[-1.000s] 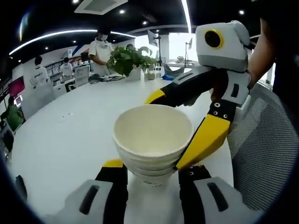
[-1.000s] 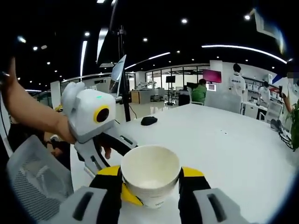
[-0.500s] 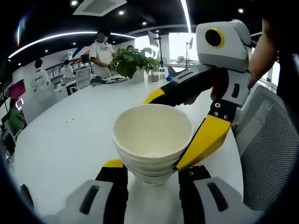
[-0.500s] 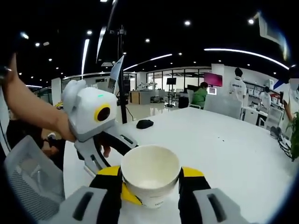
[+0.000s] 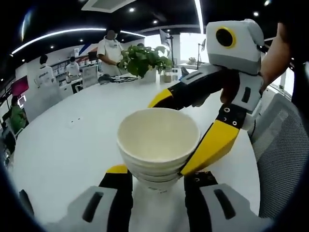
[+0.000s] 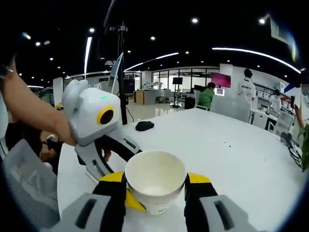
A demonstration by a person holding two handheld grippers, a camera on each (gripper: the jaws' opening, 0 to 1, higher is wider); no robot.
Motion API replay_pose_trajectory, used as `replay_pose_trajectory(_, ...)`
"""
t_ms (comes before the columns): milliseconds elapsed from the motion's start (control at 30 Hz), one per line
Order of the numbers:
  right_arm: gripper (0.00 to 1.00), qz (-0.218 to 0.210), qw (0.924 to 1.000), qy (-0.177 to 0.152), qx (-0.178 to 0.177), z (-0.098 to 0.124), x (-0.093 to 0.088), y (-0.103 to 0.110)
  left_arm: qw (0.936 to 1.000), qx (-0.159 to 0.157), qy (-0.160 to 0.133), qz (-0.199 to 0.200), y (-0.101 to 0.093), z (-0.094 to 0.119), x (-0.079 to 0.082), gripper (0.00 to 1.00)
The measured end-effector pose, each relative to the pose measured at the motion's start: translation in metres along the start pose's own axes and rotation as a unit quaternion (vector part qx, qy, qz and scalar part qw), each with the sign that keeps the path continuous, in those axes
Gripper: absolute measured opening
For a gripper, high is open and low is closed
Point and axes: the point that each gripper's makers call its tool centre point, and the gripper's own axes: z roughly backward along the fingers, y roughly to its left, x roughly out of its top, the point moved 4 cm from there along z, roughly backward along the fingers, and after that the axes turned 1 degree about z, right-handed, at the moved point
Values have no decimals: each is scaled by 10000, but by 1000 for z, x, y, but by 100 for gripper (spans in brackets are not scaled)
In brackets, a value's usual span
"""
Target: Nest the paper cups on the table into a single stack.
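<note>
There is 1 stack of paper cups [image 5: 158, 147], showing about 3 nested rims, 2 grippers, the left gripper [image 5: 157, 181] and the right gripper [image 6: 155, 186], 1 table [image 5: 72, 140], 1 potted plant [image 5: 142, 60] and 1 mesh chair [image 5: 282, 159].

Both views are evenly bright from ceiling strip lights [image 5: 58, 36] and round spotlights overhead. The white worktop [image 5: 63, 145] glares softly and carries only faint shadows. Fisheye distortion bends straight lines towards the edges, where distant figures look slightly soft.
</note>
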Motion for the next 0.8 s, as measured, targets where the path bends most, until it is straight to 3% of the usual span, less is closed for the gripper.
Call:
replay_pose_trajectory(567,47,37,9998,182,83,-19,-8,-3,9999,70,26,156,9,4,-8,40)
replay_pose_trajectory(800,56,7,9999,102,72,-18,-5,-4,9996,72,46,272,6,8,-11,43)
